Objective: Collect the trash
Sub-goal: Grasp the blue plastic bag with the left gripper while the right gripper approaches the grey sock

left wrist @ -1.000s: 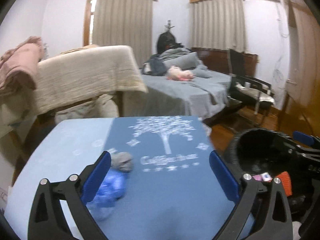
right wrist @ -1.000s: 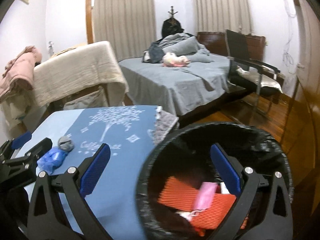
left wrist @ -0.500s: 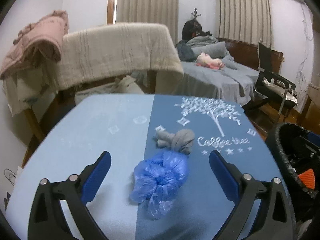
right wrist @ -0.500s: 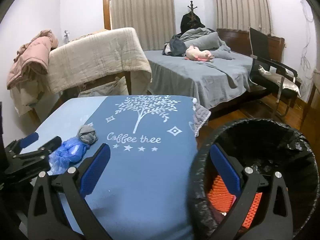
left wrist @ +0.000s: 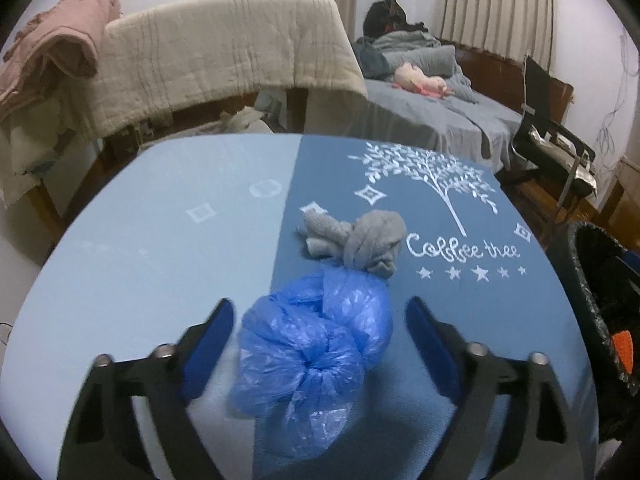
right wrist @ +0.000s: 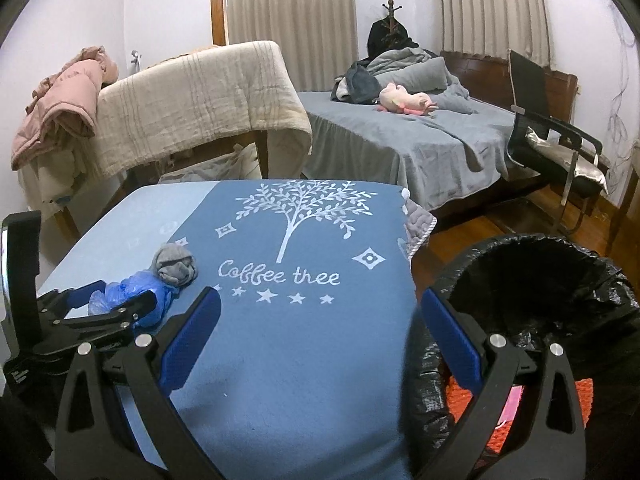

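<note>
A crumpled blue plastic bag (left wrist: 316, 348) lies on the blue table cloth (left wrist: 160, 248). A knotted grey sock (left wrist: 360, 242) lies just beyond it, touching it. My left gripper (left wrist: 318, 330) is open, its fingers on either side of the bag, apart from it. In the right wrist view the bag (right wrist: 136, 296) and sock (right wrist: 176, 264) lie at the left with the left gripper (right wrist: 108, 300) around the bag. My right gripper (right wrist: 318, 328) is open and empty over the table's right edge, beside a black-lined bin (right wrist: 536, 280) with orange and pink trash inside.
The bin also shows at the right edge of the left wrist view (left wrist: 600, 296). Beyond the table stand a rack draped with a beige blanket (right wrist: 196, 96), a grey bed (right wrist: 420, 140) and a black chair (right wrist: 556, 148) on a wooden floor.
My left gripper has swung left from the bin side, moved forward over the table and narrowed, so the blue bag now lies between its fingers. The right gripper has drawn back from over the bin.
</note>
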### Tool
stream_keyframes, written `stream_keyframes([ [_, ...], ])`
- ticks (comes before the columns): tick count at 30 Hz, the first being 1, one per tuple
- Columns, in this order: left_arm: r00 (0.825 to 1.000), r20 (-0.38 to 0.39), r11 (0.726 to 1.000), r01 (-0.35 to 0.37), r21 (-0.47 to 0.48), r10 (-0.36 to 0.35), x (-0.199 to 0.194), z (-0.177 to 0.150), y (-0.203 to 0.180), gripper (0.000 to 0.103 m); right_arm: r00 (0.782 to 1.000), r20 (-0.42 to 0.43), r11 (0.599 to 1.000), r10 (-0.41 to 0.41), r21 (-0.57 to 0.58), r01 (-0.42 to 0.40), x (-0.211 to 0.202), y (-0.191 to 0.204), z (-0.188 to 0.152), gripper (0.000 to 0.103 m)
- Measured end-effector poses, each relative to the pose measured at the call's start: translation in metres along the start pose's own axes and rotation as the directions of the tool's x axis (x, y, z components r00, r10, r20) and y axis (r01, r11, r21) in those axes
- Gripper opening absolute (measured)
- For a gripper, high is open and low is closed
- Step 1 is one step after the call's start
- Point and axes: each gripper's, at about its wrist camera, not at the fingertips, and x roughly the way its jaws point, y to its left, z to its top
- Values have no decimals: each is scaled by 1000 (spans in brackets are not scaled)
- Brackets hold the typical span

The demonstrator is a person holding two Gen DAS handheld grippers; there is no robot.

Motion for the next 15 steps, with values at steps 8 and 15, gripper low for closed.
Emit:
stream_keyframes([
  [8,999,-6,999,41,0,-41,0,-1,1,51,1000,-18,1000,1,-1,-1,5,3,-3,97],
  [15,998,37,999,48,-3,-48,-17,-1,6,45,1000,-11,1000,9,-7,-9,7,8,1,97],
])
